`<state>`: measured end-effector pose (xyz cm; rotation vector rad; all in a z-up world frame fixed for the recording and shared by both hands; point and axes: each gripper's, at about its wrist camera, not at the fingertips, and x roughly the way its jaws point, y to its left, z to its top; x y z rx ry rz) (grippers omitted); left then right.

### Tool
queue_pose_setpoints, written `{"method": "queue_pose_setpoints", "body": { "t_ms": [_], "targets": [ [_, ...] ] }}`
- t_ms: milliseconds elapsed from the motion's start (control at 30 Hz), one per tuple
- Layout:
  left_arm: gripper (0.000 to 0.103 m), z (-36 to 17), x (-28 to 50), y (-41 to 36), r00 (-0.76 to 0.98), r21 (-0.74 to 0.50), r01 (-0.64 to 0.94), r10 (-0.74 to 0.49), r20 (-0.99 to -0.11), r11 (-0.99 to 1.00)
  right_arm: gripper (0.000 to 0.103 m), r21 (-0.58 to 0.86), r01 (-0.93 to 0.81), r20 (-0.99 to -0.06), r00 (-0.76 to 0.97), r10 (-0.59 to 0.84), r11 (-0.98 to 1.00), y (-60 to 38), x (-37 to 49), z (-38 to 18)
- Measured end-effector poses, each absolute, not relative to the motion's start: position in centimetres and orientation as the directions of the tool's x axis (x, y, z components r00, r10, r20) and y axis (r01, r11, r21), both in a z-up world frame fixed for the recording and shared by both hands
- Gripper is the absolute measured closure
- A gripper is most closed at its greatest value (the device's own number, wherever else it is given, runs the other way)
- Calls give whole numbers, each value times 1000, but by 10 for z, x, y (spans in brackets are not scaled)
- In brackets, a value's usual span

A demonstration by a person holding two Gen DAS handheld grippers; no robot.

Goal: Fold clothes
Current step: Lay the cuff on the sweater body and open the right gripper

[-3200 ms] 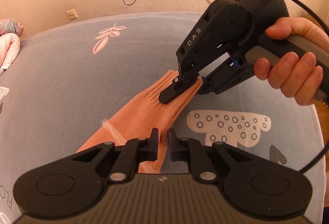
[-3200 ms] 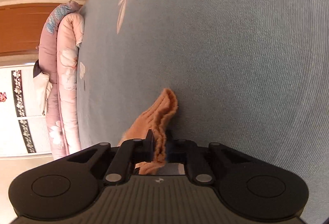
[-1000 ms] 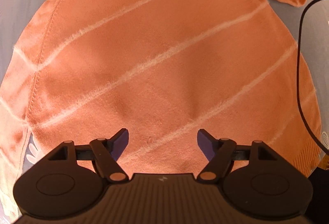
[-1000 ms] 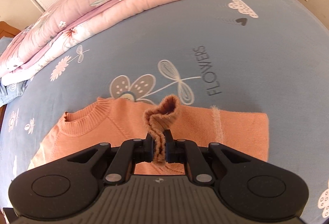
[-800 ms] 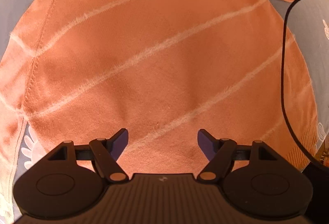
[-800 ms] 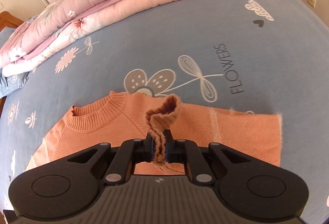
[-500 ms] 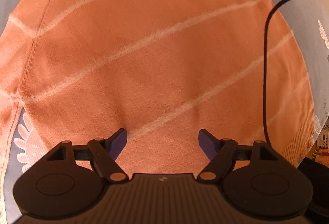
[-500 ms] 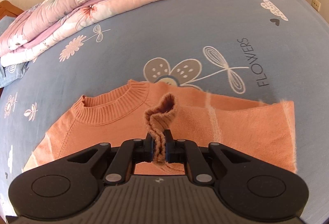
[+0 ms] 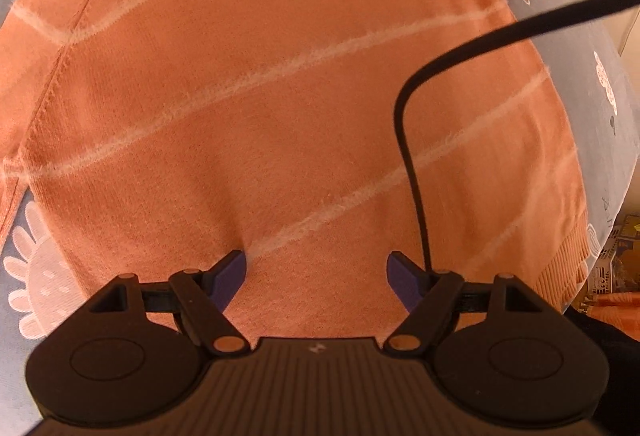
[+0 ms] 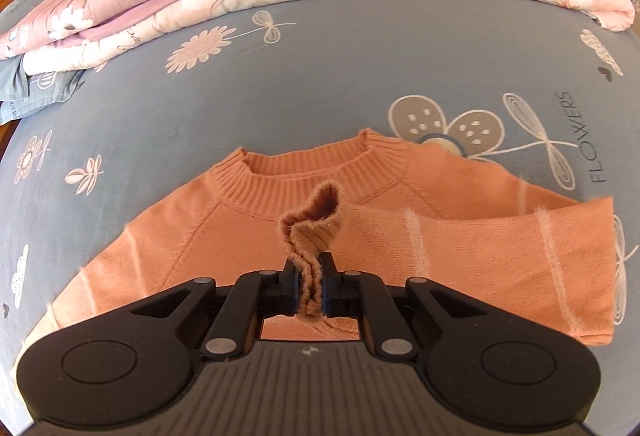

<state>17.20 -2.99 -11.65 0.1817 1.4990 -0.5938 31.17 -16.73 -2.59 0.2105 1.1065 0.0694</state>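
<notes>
The orange sweater lies flat on the bed. The right hand-held gripper pinches its sleeve cuff; the left hand-held gripper hovers wide open, empty. Best lay the sleeve straight across the chest, smooth, before releasing.

An orange knit sweater with thin pale fuzzy stripes lies flat on the bed, its ribbed crew neck pointing toward the bed's far edge. One sleeve is folded across the chest, and its ribbed cuff stands bunched and lifted off the body. In the left wrist view the sweater spreads smooth, its ribbed hem lying near the bed's edge.
</notes>
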Motion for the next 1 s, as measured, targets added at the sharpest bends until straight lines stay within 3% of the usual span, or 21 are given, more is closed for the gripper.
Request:
{"method": "queue_pose_setpoints", "body": {
  "t_ms": [333,467,1000],
  "targets": [
    [25,-119,163,-14,-38,-283,450,-299,-953,847,91,257,8,-879,418,230,966,-121,320,-28],
    [20,-119,160,-10,-36,-297,445,-314,-949,845,91,288,-20,-879,391,272,957,-98,321,-32],
    [20,-121,153,8,-46,-361,410,-376,-926,838,91,280,-72,-915,281,288,957,-49,324,-71]
  ]
}}
